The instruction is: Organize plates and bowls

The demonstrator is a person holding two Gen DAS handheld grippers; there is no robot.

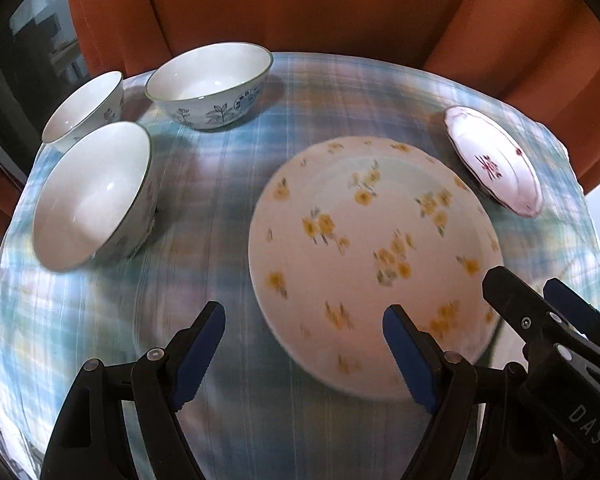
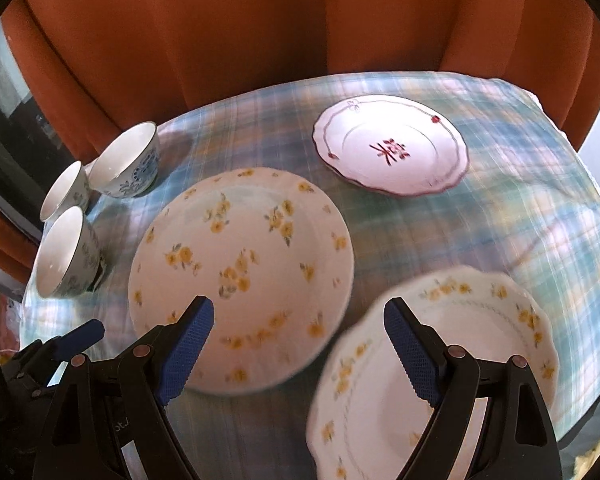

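Yellow-flowered plate (image 2: 242,276) lies flat mid-tablecloth (image 2: 520,216). Relative to it: three bowls (image 1: 210,84) stand left, red-patterned plate (image 2: 392,146) lies beyond right, scalloped plate (image 2: 432,364) near right. Left gripper (image 1: 304,350) and right gripper (image 2: 299,346) hover level above, jaws wide, gripping nothing.

— From where the right gripper (image 2: 298,344) hangs, what's on the table (image 2: 500,216)?

— The large plate (image 2: 242,276) lies just ahead and left of its fingers. A second plate (image 2: 460,360) sits right under its right finger, near the table's edge. The small plate (image 2: 392,146) is farther ahead, slightly right, apart from both.

— And the bowls?

— Three, clustered far left. The nearest bowl (image 2: 66,252), the middle bowl (image 2: 66,190) behind it, the far bowl (image 2: 126,160) behind and right of that.

— The left gripper (image 1: 304,354)?

— Beside the right one, on its left; the large plate lies ahead-right of it, the bowls ahead-left. A curtain (image 2: 260,40) hangs behind the table.
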